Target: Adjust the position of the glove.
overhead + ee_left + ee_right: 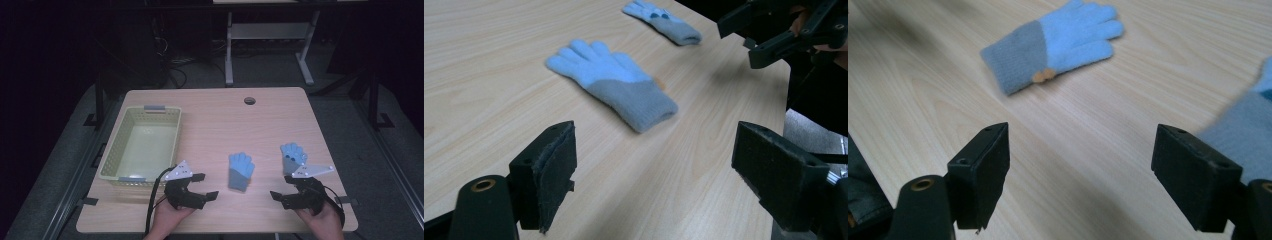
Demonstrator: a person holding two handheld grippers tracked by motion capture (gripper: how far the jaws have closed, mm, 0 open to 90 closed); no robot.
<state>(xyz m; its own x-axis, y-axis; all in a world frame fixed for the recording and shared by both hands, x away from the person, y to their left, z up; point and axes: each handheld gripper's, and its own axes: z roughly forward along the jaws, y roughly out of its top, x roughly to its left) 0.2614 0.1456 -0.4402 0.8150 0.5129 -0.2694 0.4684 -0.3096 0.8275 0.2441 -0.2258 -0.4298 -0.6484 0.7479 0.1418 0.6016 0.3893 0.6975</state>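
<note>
Two light-blue knit gloves with grey cuffs lie flat on the wooden table (220, 120). One glove (240, 170) (616, 82) (1058, 42) rests in the middle near the front, between my two grippers. The other glove (293, 156) (664, 22) (1243, 135) lies to the right, just beyond my right gripper (280, 186) (1080, 170). That gripper is open, empty, and points left toward the middle glove. My left gripper (207, 186) (659, 165) is also open and empty. It points right at the middle glove's cuff from a short distance.
A pale yellow plastic basket (111, 150) with nothing in it stands on the table's left side, just behind my left hand. A round cable hole (249, 100) sits near the far edge. Beyond the table are dark floor and a white table frame (270, 35).
</note>
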